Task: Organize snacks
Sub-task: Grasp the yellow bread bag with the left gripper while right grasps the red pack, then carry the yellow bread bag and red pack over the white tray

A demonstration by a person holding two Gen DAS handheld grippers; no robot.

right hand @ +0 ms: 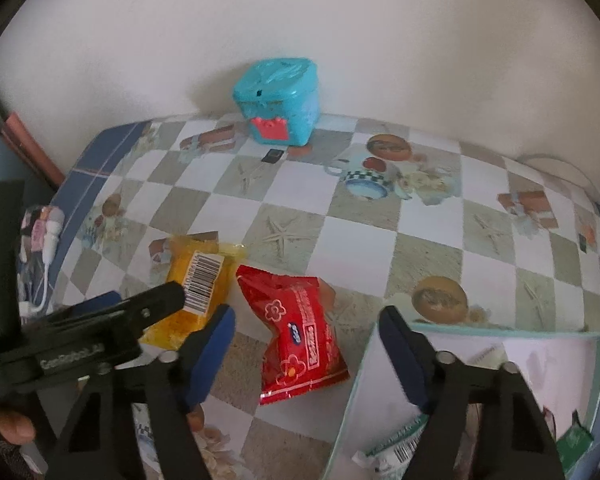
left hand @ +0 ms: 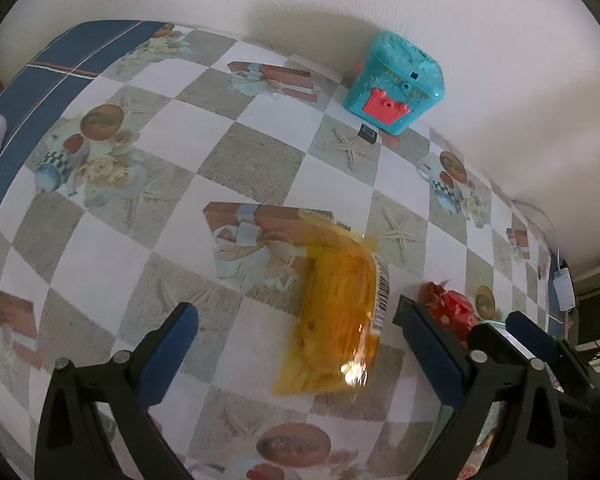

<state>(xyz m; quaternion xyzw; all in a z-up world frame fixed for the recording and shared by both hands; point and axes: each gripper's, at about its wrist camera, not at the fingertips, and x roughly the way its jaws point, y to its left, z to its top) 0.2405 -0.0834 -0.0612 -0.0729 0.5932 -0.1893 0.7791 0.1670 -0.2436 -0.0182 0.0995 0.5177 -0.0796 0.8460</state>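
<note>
While both grippers, left [left hand: 296, 344] and right [right hand: 306, 344], gape empty, yellow pack [left hand: 336, 312] lies left of red pack [right hand: 300, 332].

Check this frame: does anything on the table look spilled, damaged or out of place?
Nothing spilled or torn. The yellow snack packet and red snack packet lie loose and askew on the tablecloth, outside the white box.

Two snack packets, one yellow [right hand: 196, 288], one red [right hand: 300, 336]; one teal box [right hand: 278, 100]
</note>
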